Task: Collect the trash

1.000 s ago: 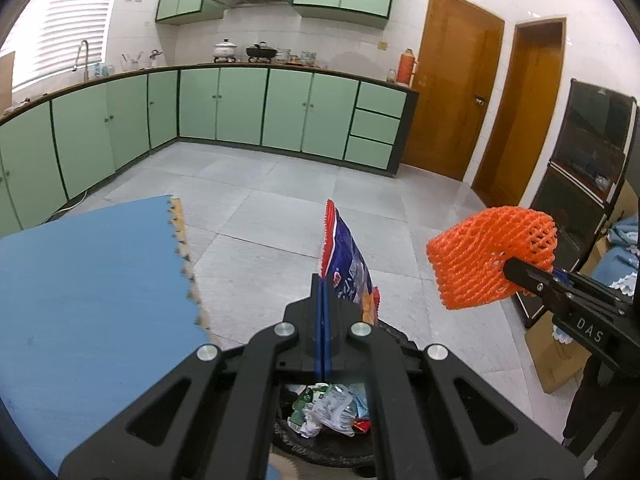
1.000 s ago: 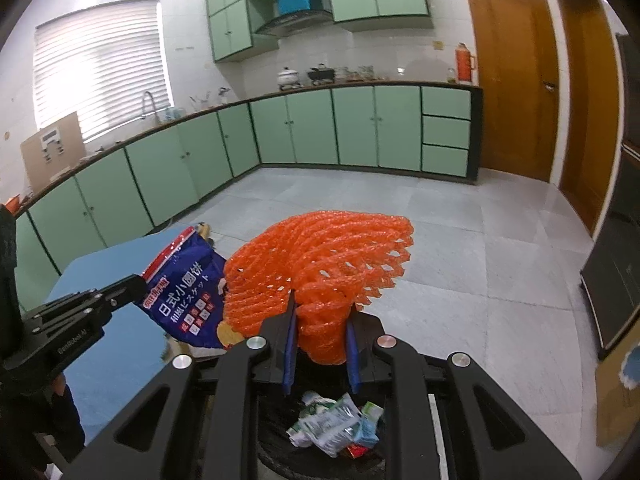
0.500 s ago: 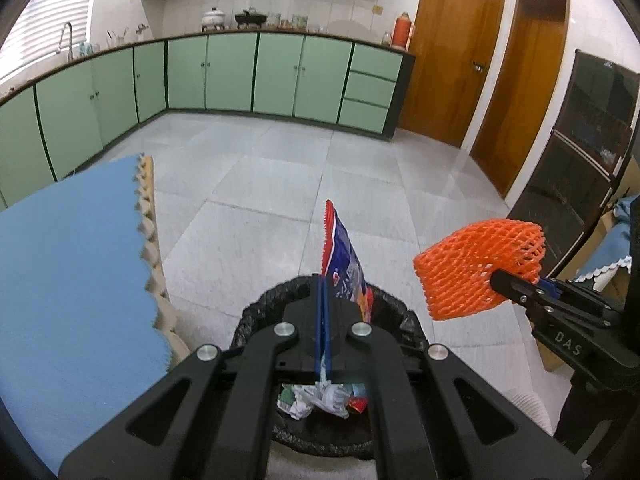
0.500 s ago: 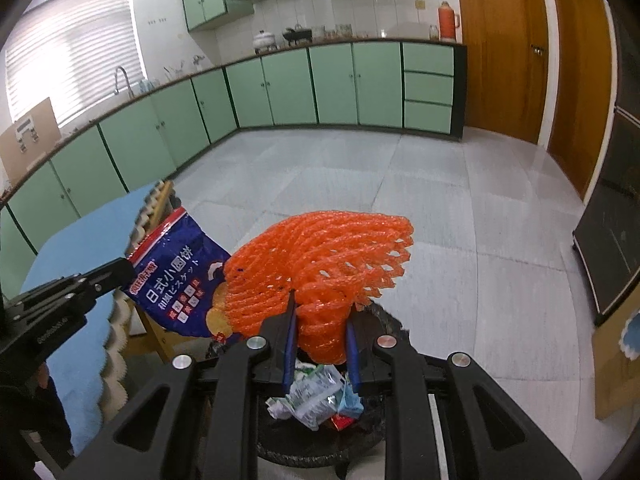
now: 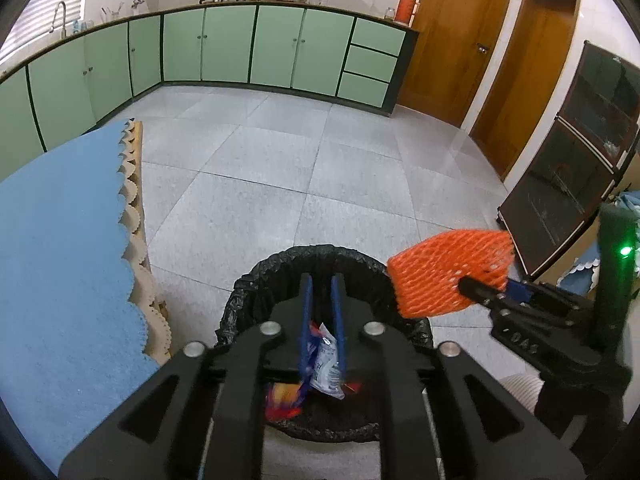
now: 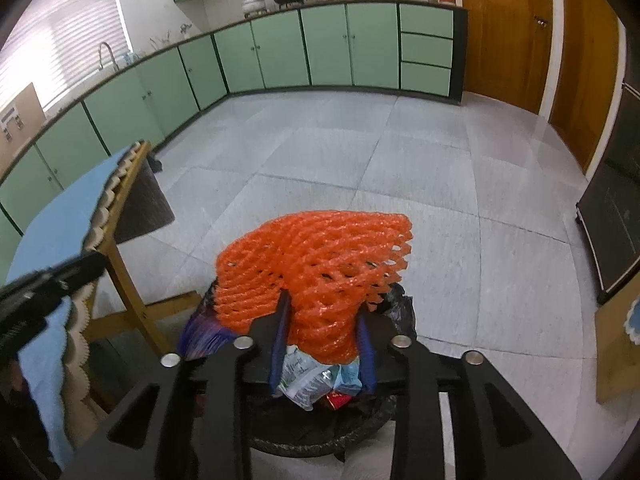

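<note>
A bin lined with a black bag (image 5: 320, 258) stands on the floor right under both grippers, with crumpled wrappers (image 6: 306, 380) inside. My left gripper (image 5: 322, 280) hangs over it, its jaws opening and nothing pinched between them. The blue snack bag (image 5: 286, 394) has slipped below the fingers into the bin and shows as a blur at the bin's left rim (image 6: 204, 332). My right gripper (image 6: 322, 314) is opening, but the springy orange foam net (image 6: 312, 260) still stands up between its pads. In the left wrist view that net (image 5: 448, 276) sits over the bin's right rim.
A table under a blue scalloped cloth (image 5: 60, 280) on a wooden frame (image 6: 124, 280) stands close on the left of the bin. A black glass-door cabinet (image 5: 568, 200) and a cardboard box (image 6: 616, 352) are on the right. Green kitchen cabinets (image 5: 240, 48) line the far wall.
Both grippers have sunk toward the bin. The left jaws have parted and the snack bag has dropped out of them into the bin. The right jaws have widened around the net.
</note>
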### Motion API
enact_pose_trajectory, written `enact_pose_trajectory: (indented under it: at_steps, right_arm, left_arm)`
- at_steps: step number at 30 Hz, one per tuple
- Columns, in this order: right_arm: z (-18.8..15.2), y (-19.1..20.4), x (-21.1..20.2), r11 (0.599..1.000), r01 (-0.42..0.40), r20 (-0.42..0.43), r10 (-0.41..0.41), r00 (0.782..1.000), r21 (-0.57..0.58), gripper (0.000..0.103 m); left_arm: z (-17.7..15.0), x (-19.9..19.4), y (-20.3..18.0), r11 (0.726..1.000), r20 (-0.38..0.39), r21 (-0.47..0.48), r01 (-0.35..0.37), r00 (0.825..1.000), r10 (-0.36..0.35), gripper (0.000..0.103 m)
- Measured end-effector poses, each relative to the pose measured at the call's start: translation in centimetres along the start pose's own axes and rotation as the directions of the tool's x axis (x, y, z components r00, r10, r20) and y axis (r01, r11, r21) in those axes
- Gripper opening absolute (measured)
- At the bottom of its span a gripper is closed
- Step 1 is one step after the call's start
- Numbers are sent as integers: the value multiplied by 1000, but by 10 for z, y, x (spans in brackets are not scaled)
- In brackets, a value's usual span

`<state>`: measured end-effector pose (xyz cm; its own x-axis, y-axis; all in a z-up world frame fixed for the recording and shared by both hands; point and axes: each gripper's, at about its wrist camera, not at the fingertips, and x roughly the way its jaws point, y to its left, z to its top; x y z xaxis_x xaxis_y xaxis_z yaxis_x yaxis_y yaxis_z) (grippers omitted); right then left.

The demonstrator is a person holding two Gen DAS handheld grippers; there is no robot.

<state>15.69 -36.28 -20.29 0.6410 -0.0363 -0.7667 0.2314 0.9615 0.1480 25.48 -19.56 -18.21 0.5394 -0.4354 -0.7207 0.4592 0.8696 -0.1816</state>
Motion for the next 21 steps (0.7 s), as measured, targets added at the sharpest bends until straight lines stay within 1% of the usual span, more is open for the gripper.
enact_pose_trajectory:
  at_steps: [1, 3, 4, 5, 6, 8, 12, 13, 15, 17, 21]
  right_arm:
    - [-1, 2, 4, 1000, 4, -15, -4, 1000, -3, 38]
    - [-3, 3, 10, 1000, 9, -33, -9, 999, -11, 46]
    - [-5, 5, 12, 1000, 12, -43, -13, 999, -17, 47]
    - [-6, 7, 12, 1000, 12, -45, -13, 999, -20, 54]
    - [-7, 8, 13, 1000, 14, -48, -15, 999, -23, 65]
    - [-8, 12, 11, 999, 35, -42, -36, 998, -35, 76]
    - [-6, 18, 3, 998, 37, -28, -38, 999, -42, 79]
    - [-6, 18, 0, 998, 39, -22, -40, 999, -42, 80]
    - [-4, 19, -8, 998, 41, -7, -41, 999, -41, 85]
    - [-1, 20, -18, 999, 36, 12, -36, 999, -32, 89]
    - [5, 25, -43, 999, 10, 54, -9, 998, -33, 93]
  left_arm:
    - [1, -1, 1, 1000, 2, -3, -1, 1000, 1, 16]
    - [2, -3, 4, 1000, 7, -8, -6, 1000, 6, 19]
    - [3, -5, 5, 1000, 9, -10, -8, 1000, 8, 19]
    - [4, -7, 7, 1000, 13, -14, -11, 1000, 11, 21]
    - [5, -8, 7, 1000, 16, -15, -13, 1000, 13, 24]
    - [7, -13, 8, 1000, 26, -14, -17, 1000, 17, 30]
    - [11, -28, 7, 1000, 55, -7, -22, 998, 22, 41]
    - [12, -34, 7, 1000, 65, -5, -23, 998, 23, 42]
    - [15, -45, 4, 999, 88, 3, -32, 996, 32, 50]
    - [17, -58, 2, 999, 117, 13, -46, 992, 44, 57]
    - [19, -83, -1, 998, 165, 21, -61, 985, 57, 68]
